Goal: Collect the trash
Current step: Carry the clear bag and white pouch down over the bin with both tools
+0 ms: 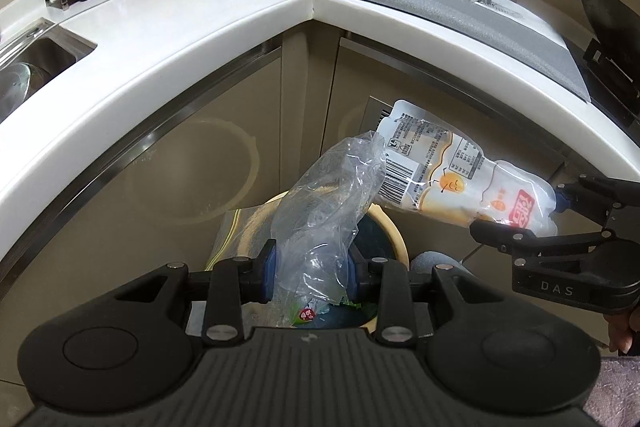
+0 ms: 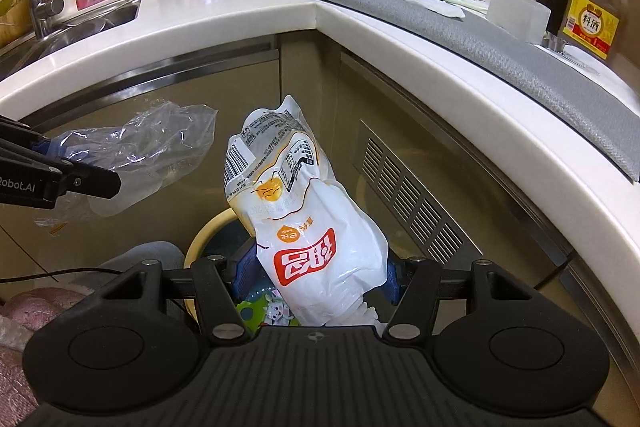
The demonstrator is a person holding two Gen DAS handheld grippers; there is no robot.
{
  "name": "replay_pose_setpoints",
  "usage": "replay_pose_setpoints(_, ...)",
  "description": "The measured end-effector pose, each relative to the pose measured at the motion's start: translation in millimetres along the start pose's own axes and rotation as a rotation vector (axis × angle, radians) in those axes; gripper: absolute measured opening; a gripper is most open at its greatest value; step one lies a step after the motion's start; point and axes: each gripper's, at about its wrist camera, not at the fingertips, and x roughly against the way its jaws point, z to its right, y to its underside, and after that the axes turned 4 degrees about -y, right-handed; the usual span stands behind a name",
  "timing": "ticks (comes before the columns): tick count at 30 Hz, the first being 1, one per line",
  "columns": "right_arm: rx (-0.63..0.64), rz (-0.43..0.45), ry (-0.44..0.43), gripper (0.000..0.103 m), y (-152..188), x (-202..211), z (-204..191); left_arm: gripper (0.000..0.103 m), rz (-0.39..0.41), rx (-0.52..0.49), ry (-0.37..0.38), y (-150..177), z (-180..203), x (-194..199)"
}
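Your left black plastic two-finger gripper (image 1: 310, 269) has a ribbed matte body with two round raised discs, angular linkage arms pinned with silver screws, and blue pads on its fingers (image 1: 267, 269). Your right black plastic gripper (image 2: 316, 277) is built the same, with blue pads and silver screw heads. Seen from the side, it carries pale "DAS" lettering, while the left one reads "Robot.AI". A thin black cable (image 2: 60, 273) trails by your pink fuzzy clothing (image 2: 24, 307).
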Motion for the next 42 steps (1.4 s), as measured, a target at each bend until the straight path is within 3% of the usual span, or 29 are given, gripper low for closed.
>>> replay_pose_setpoints(23,-0.002,-0.039,-0.005,0.062,-3.4,-10.3,-0.6,0.036,-0.027,0.004,0.001,-5.4,2.5,-7.9)
replay_pose_setpoints(42,0.016,-0.149,0.012,0.062,-8.9,-52.3,-2.3,0.036,-0.11,0.047,0.011,-15.2,-4.6,-46.9)
